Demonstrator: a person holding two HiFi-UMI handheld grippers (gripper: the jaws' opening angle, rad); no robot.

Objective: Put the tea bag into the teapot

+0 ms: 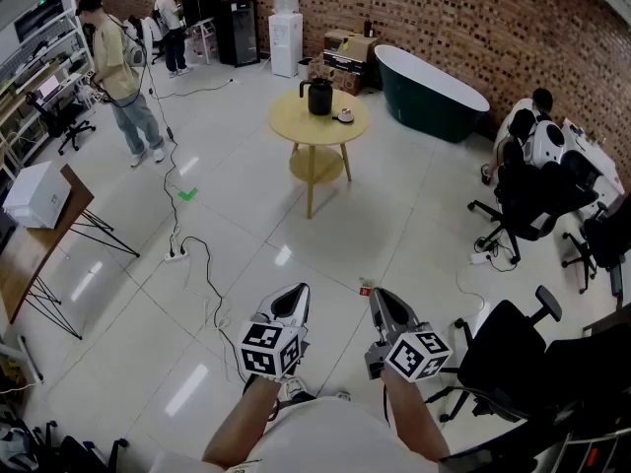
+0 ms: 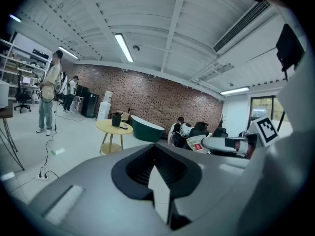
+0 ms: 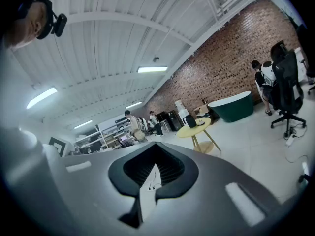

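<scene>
Although no tea bag can be made out at this range, a small pale item (image 1: 344,115) is noted just beside the upright black teapot (image 1: 319,97). Whether it is the bag cannot be told. Both stand on the round yellow wooden table (image 1: 296,131), near its far edge.

The table lies straight ahead of both grippers and well apart from them. The left gripper (image 1: 293,297) is more nearly in line with it. The right gripper (image 1: 385,302) is held level beside the left, so neither is judged meaningfully nearer. In both gripper views the jaws are seen pressed together with nothing between them.

A walk-up is judged necessary before any pick.

A glossy white floor (image 1: 246,235) is crossed between, with a black cable (image 1: 202,269) left of the line to the table. A dark green bathtub (image 1: 434,92) sits right of the table, a red brick wall (image 1: 444,18) behind it, and a standing person (image 1: 123,77) well to its left.
</scene>
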